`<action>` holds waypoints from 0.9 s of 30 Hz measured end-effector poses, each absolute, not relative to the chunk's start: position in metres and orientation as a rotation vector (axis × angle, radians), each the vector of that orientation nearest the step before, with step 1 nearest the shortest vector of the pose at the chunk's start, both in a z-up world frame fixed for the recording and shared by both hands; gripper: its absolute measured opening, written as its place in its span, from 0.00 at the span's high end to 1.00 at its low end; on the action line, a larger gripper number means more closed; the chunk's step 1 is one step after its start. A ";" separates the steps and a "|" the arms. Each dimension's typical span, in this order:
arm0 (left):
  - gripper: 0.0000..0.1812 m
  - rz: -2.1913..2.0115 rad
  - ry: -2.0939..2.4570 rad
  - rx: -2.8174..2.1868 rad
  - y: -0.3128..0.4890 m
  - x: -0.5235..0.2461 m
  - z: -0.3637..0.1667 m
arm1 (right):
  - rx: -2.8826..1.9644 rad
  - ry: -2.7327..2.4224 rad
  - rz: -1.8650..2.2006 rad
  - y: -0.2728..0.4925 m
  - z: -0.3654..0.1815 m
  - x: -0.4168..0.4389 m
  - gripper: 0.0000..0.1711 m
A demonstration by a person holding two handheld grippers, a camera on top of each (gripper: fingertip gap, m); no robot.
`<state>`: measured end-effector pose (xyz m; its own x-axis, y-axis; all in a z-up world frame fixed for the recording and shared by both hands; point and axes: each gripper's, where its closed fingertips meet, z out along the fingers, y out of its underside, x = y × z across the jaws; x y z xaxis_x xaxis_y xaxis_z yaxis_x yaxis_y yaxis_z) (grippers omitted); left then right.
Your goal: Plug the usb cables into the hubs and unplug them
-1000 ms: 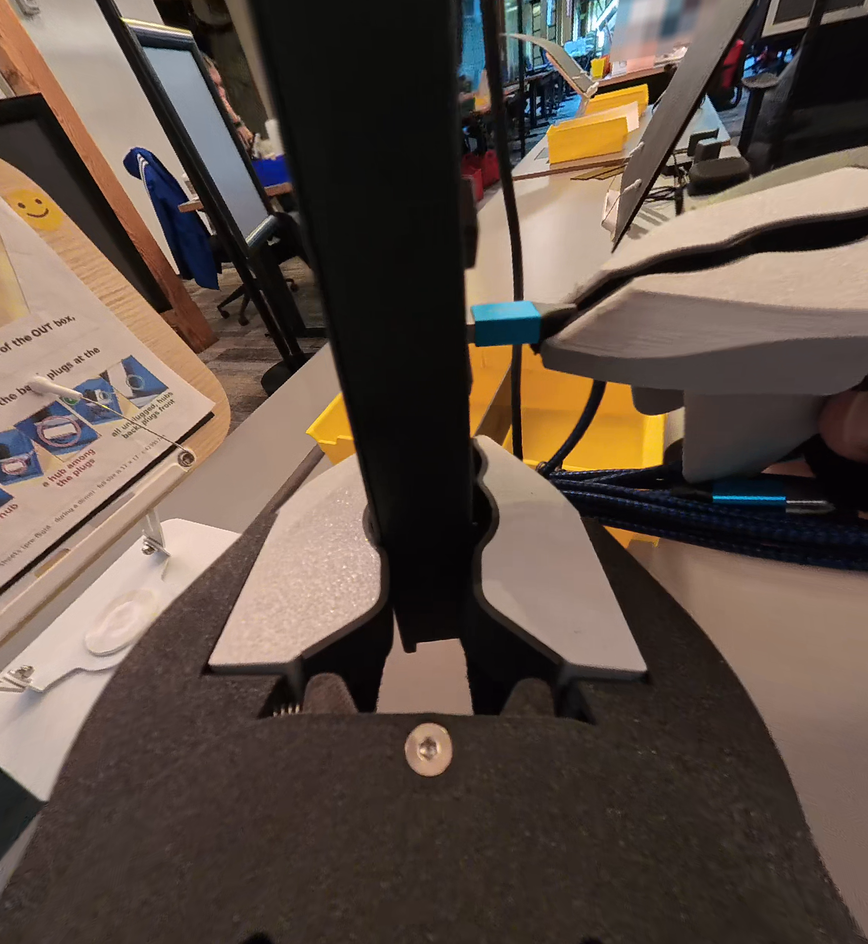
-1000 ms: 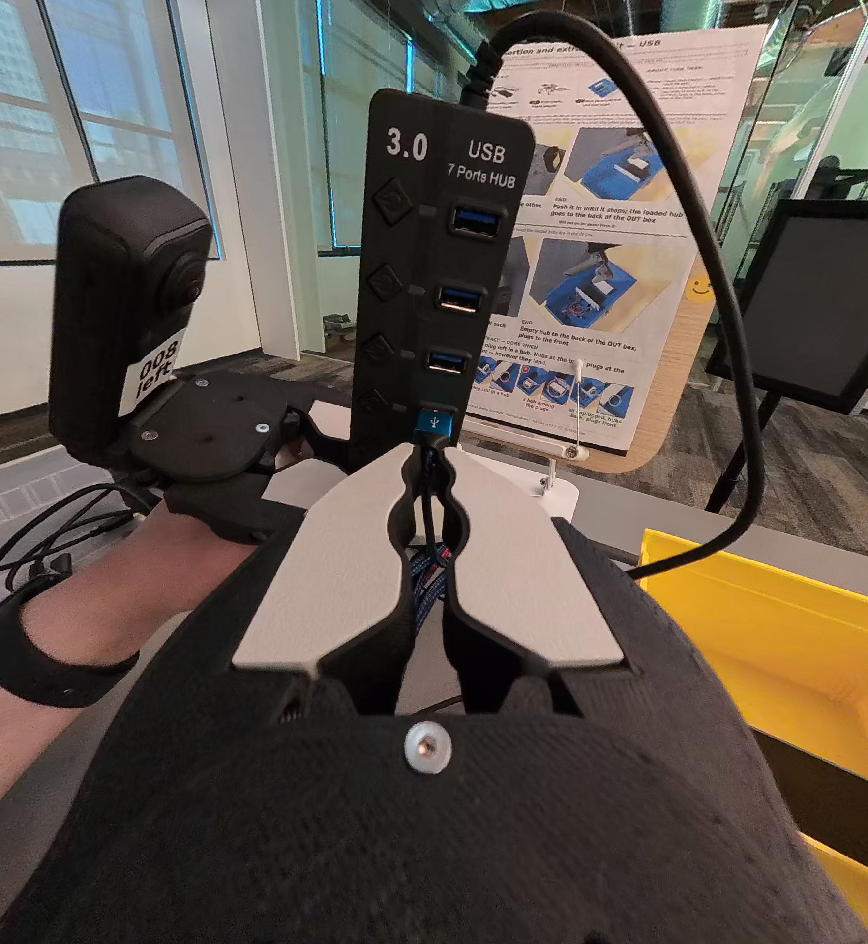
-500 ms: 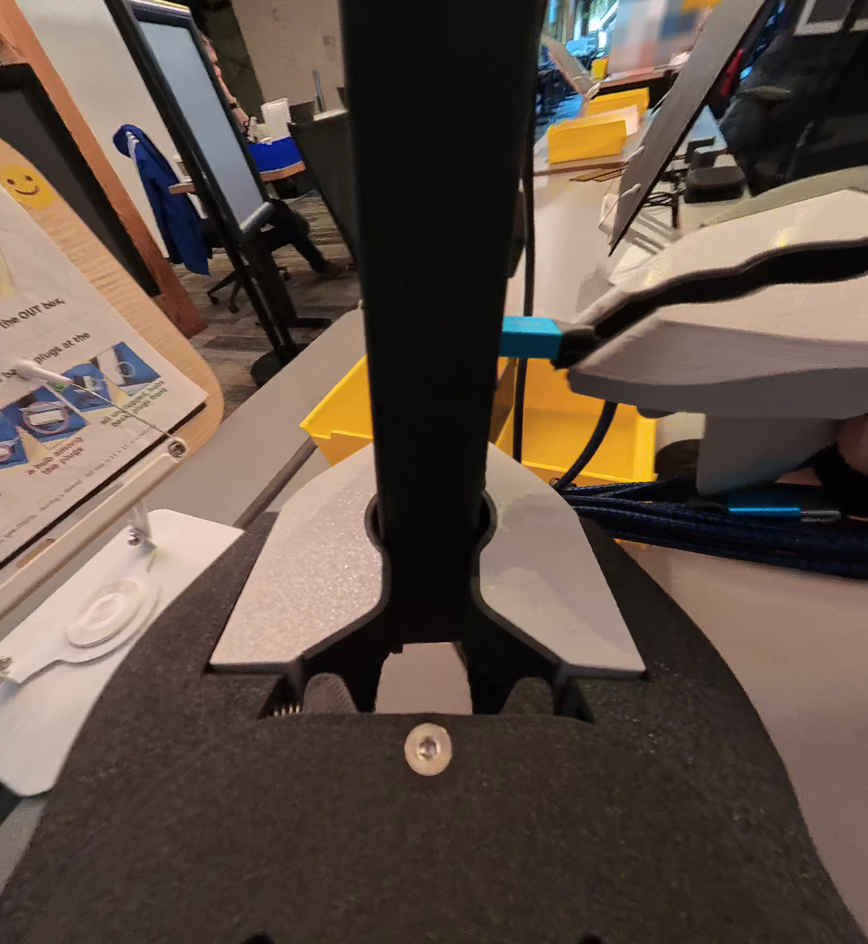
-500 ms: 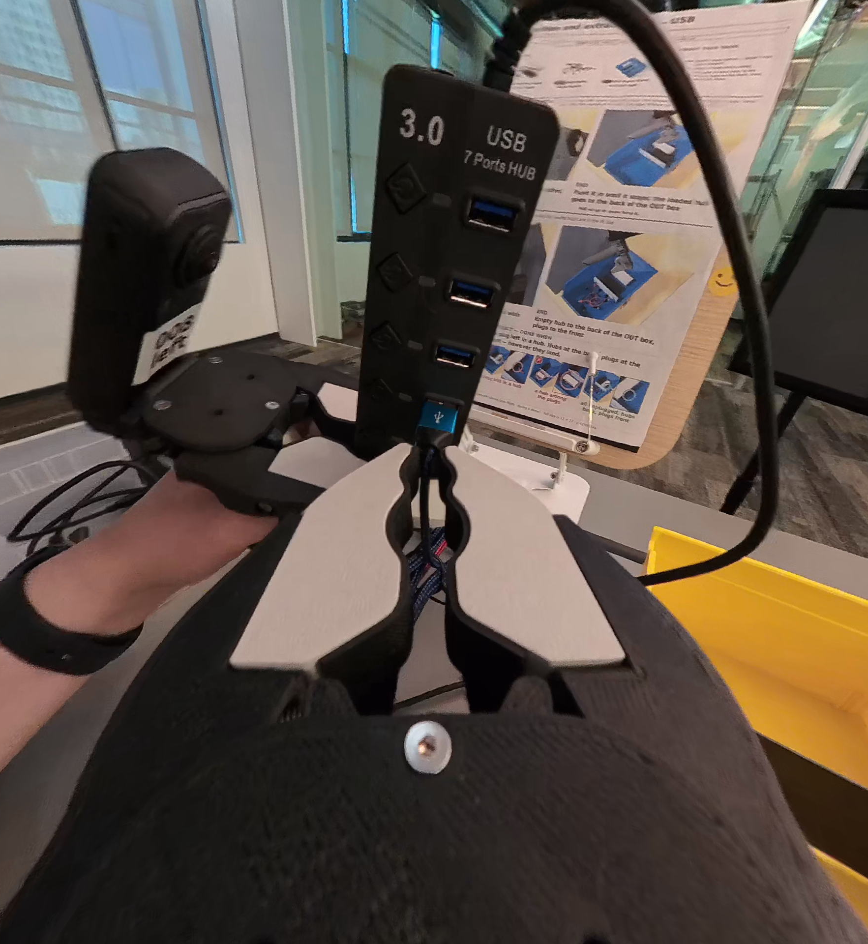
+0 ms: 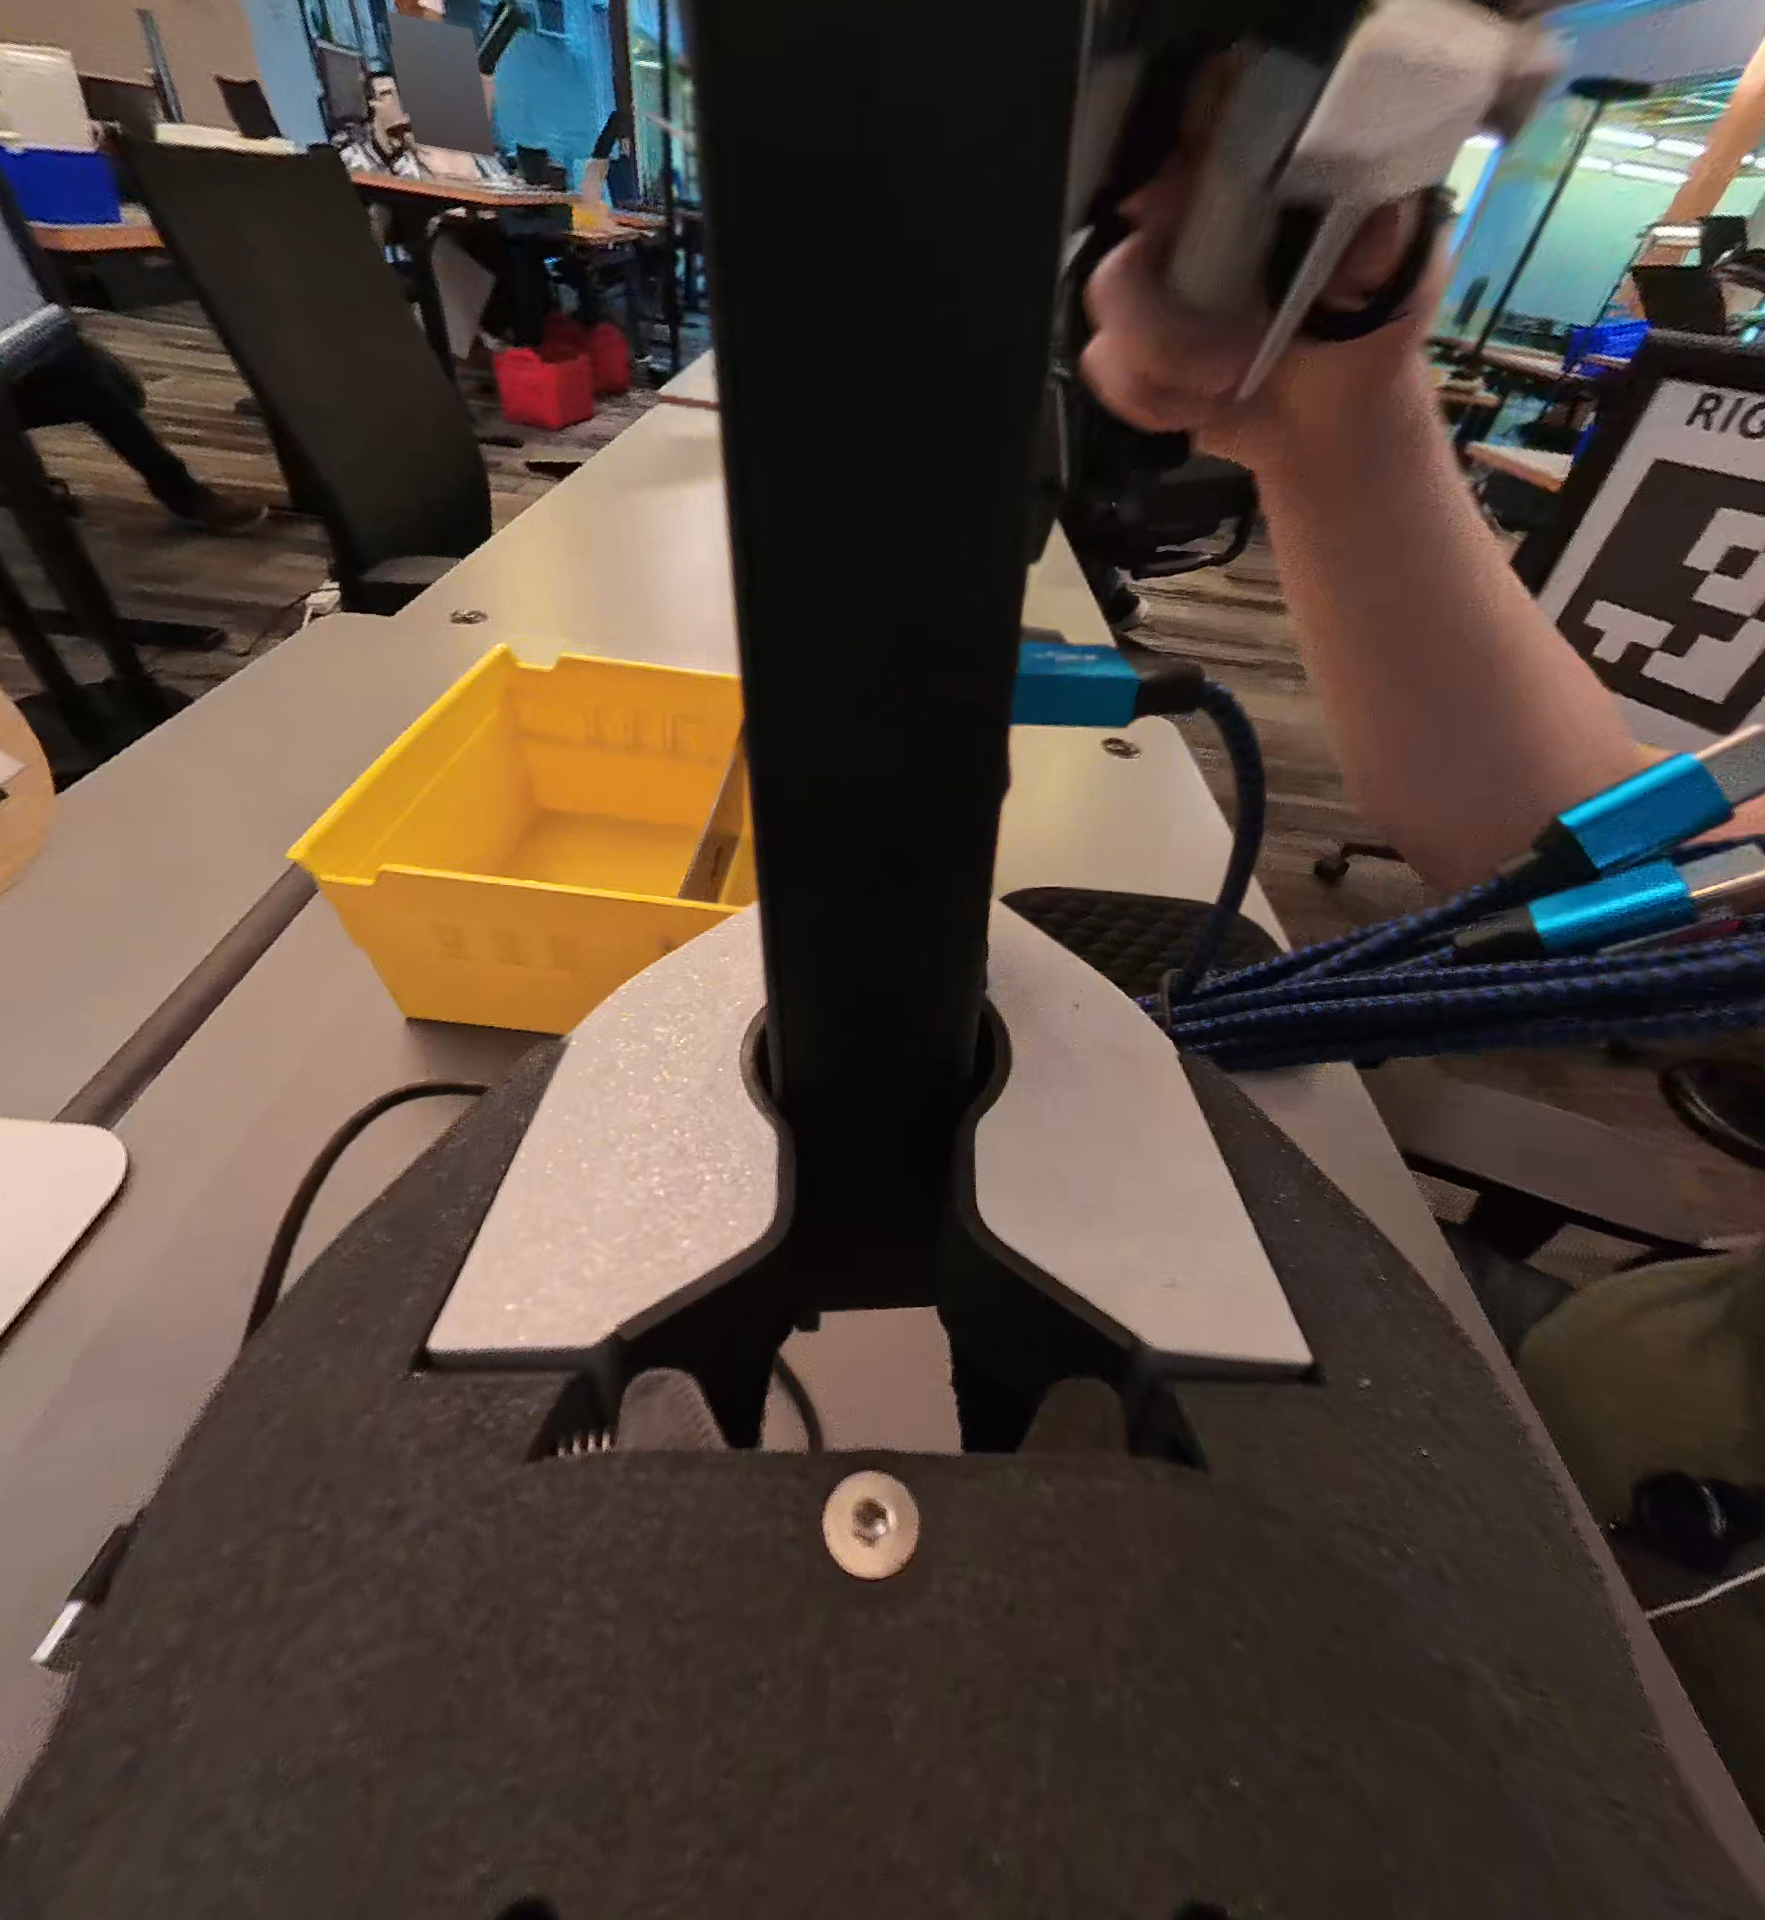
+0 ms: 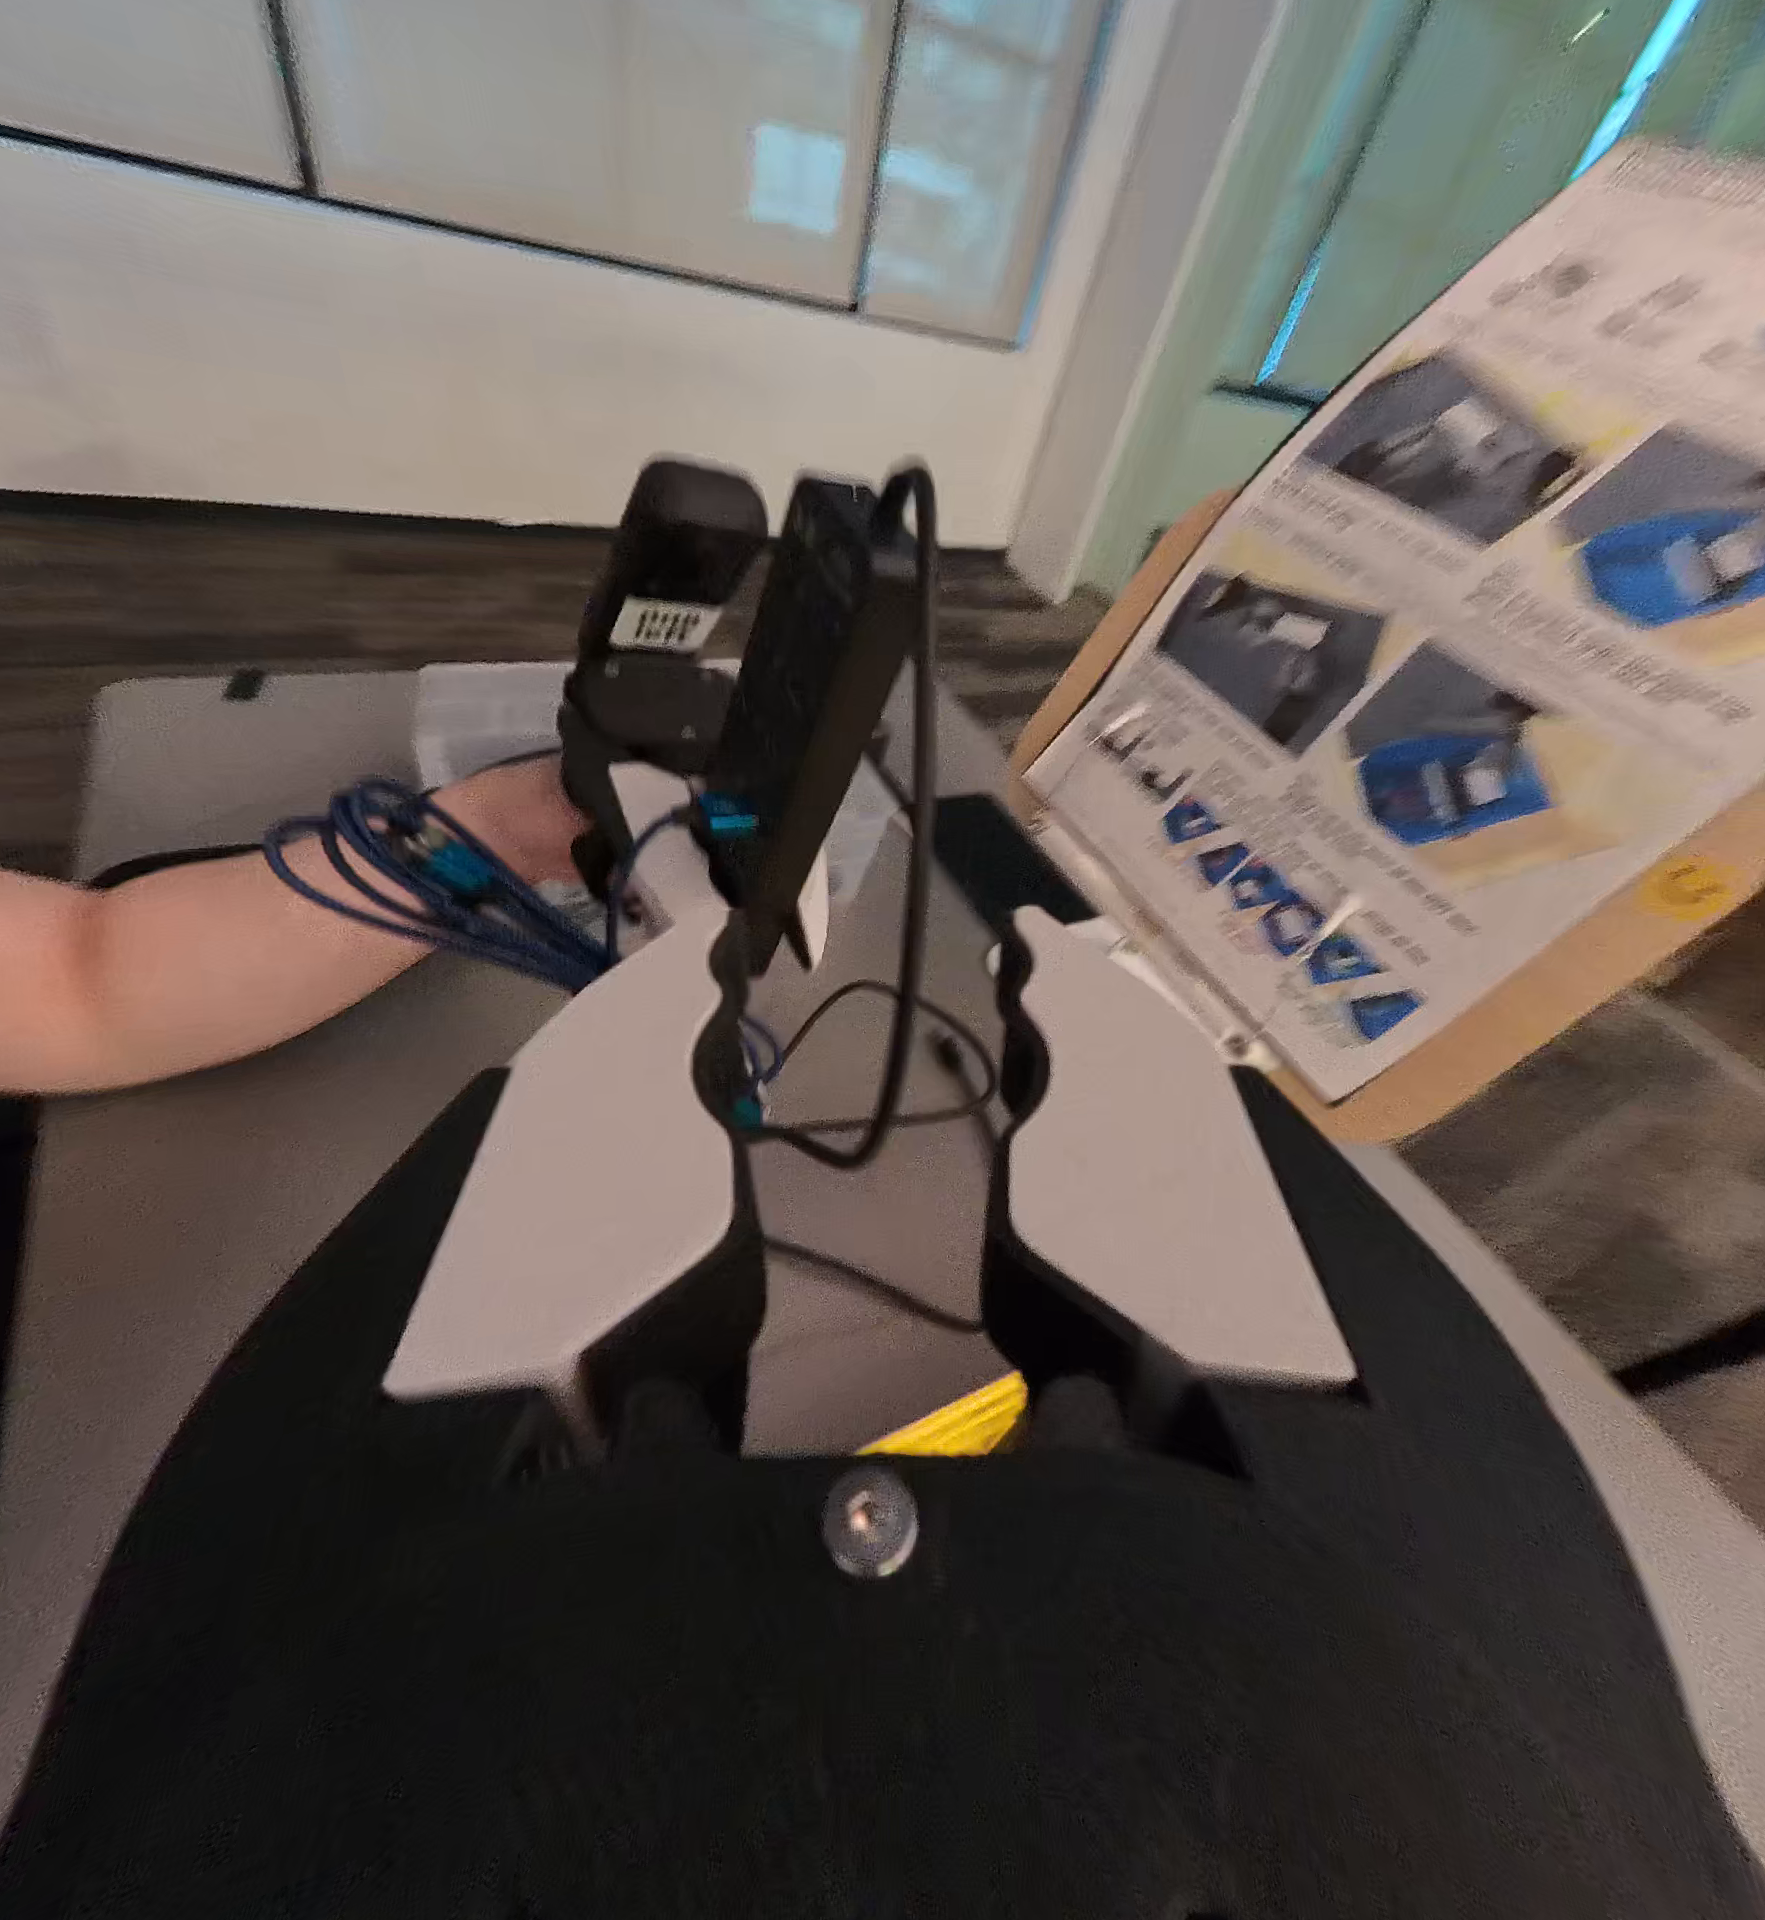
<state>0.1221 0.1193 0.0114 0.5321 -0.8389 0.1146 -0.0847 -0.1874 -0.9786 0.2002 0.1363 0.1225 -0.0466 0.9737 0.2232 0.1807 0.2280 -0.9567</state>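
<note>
- Left gripper (image 5: 878, 1049): jaws pinching the long black plastic USB hub (image 5: 873, 520), held upright.
- Blue metal USB plug (image 5: 1075, 681) seated in hub's side at 3 o'clock.
- Right gripper (image 6: 873, 956): jaws spread, empty; hub at 12 o'clock, apart.
- Blue braided spare cables (image 5: 1480, 977) at 3 o'clock.

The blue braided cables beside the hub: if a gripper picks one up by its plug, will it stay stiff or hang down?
Probably floppy: the plugged cable droops straight from its plug. The loose bundle may drag along. The metal plug looks rigid, so easy to pinch.
</note>
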 end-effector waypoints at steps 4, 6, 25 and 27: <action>0.86 -0.839 0.794 -1.598 0.113 0.120 0.023 | -1.226 -1.553 1.061 0.148 0.076 0.192 0.66; 0.86 -0.844 0.775 -1.581 0.108 0.115 0.031 | -1.245 -1.549 1.152 0.140 0.052 0.184 0.66; 0.85 -0.745 0.618 -1.468 0.046 0.021 0.081 | -1.554 -1.454 1.322 0.113 -0.115 0.032 0.62; 0.86 -0.747 0.605 -1.462 0.047 0.017 0.081 | -1.593 -1.553 1.224 0.109 -0.145 0.021 0.62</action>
